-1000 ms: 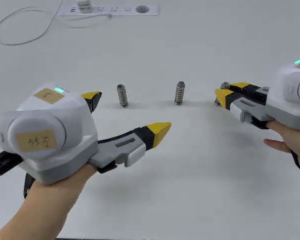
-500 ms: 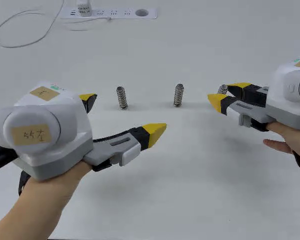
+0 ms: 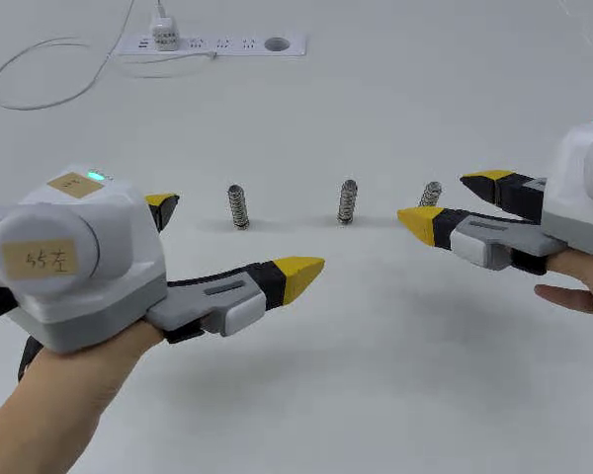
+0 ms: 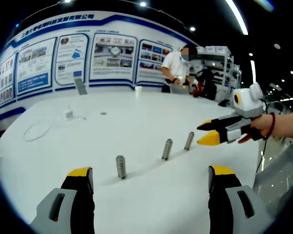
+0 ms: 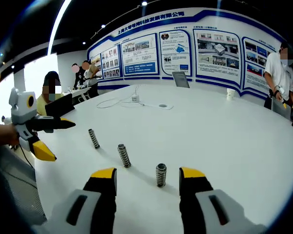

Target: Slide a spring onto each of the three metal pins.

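In the head view, a smooth matt white tabletop [image 3: 376,375] spreads wide, bare at the near side and between the two tools. Across its middle stand three short grey coiled-wire metal springs in a left-to-right row, upright and well apart: the left spring [image 3: 238,206], the middle spring [image 3: 347,201] and the right spring [image 3: 431,193]. Any pin inside the coils is hidden. The left gripper [image 3: 239,234], a rounded white plastic housing with black jaws ending in yellow wedge tips, is held near left, its jaws spread wide and holding nothing. The right gripper [image 3: 442,197], of the same make, comes in from the right with its jaws parted and empty, its tips just beside the right spring and seemingly not touching it. At the far edge lie a flat white plastic power strip [image 3: 212,44] and a thin looping white cable [image 3: 40,74]. In the left gripper view, the left gripper [image 4: 151,171] stands short of the row, its jaws wide apart; the left spring [image 4: 120,166] is nearest, with clear surface around it. In the right gripper view, the right spring [image 5: 160,174] sits between the parted tips of the right gripper [image 5: 148,172], with a gap on each side.
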